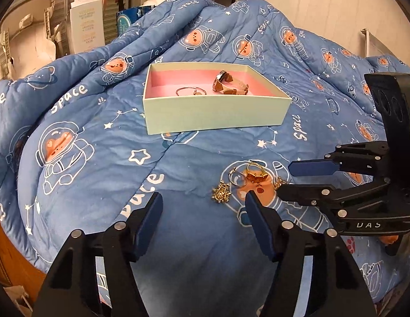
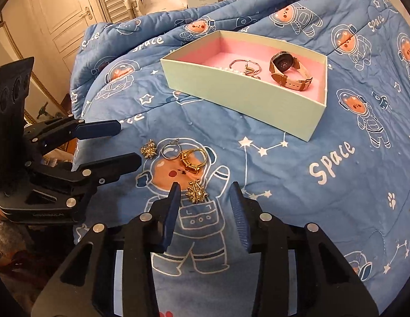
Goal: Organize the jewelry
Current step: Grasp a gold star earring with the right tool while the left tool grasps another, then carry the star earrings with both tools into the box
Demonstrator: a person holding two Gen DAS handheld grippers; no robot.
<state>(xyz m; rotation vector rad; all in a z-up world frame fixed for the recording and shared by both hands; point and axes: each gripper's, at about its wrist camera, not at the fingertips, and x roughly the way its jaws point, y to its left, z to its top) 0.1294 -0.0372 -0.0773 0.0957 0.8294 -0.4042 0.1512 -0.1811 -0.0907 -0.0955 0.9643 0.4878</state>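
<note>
Loose jewelry lies in a small cluster on the blue space-print quilt (image 1: 80, 174), over a printed astronaut bear. The cluster comprises a gold ring (image 2: 193, 159), a silver hoop earring (image 2: 170, 151) touching it, one gold starburst earring (image 2: 149, 150) just left of the hoop, and a second starburst earring (image 2: 196, 193) nearest the right claw.

The right claw (image 2: 203, 211) hangs just above the quilt, jaws parted moderately and holding nothing; the second starburst earring sits between its fingertips. The left claw (image 1: 203, 218) is spread wide and holds nothing, beside the cluster, with its right finger near the first starburst earring (image 1: 221, 192). The two claws face the cluster from adjacent sides, leaving little room between them.

Beyond the cluster, across a strip of bare quilt, stands the open mint-green box (image 2: 239, 89) with pink lining. Inside it lie a wristwatch (image 2: 287, 71) with a tan strap, toward the right end, and a thin bangle (image 2: 244, 66) near the middle. The box's left end is unoccupied.

The quilt rises in folds behind the box. A white carton (image 1: 86, 23) stands past its far edge.
</note>
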